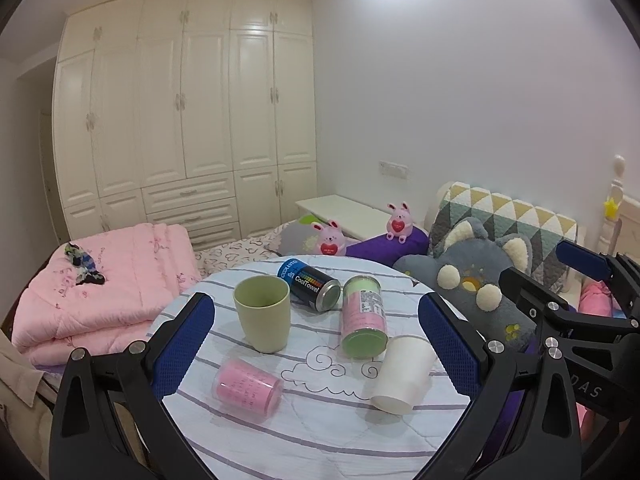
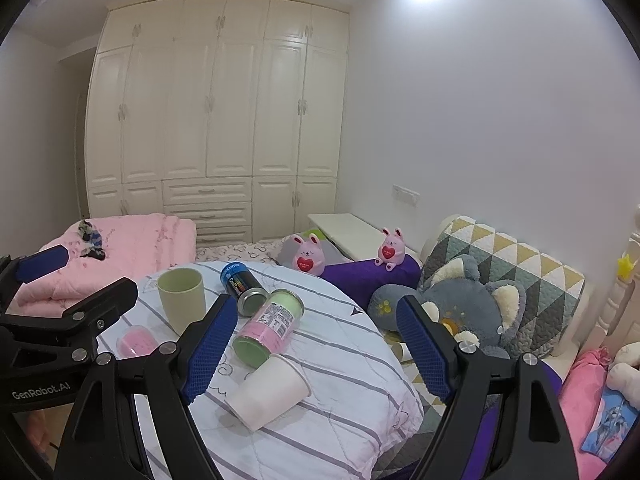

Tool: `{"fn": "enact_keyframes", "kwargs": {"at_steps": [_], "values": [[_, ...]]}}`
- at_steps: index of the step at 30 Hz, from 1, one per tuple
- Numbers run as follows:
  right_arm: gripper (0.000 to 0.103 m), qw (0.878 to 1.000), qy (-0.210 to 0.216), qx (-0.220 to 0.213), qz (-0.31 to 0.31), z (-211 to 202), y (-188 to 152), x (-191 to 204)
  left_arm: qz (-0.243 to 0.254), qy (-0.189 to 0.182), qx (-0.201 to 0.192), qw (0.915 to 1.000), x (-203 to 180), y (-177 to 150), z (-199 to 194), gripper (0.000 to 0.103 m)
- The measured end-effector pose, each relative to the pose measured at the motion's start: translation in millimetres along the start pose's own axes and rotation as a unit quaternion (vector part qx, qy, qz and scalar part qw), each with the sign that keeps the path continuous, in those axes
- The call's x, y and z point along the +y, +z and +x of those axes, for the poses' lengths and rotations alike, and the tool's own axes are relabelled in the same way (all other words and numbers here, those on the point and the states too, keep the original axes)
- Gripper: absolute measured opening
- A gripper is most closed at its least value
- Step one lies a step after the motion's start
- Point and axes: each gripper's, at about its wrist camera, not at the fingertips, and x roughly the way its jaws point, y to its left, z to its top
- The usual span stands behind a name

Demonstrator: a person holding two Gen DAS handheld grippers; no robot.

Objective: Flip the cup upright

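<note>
Both grippers, left (image 1: 316,344) and right (image 2: 310,346), gape wide and empty, with the tipped white paper cup (image 2: 267,393) lying mouth-away, nearer the right one.

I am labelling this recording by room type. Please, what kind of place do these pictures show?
Most likely a bedroom in a home. A tall cream wardrobe fills the far wall, a folded pink quilt lies on a bed, and plush toys sit by a padded headboard.
</note>
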Motion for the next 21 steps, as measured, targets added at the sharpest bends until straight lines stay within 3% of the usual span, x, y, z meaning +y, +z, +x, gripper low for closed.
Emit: {"fn": "enact_keyframes", "kwargs": {"at_steps": [21], "values": [[0.083,1.0,-0.001,0.005,0.002,0.8,-2.8,-2.6,0.011,0.005,-0.006,0.9999,-2.4,-0.6,3.9,0.103]]}}
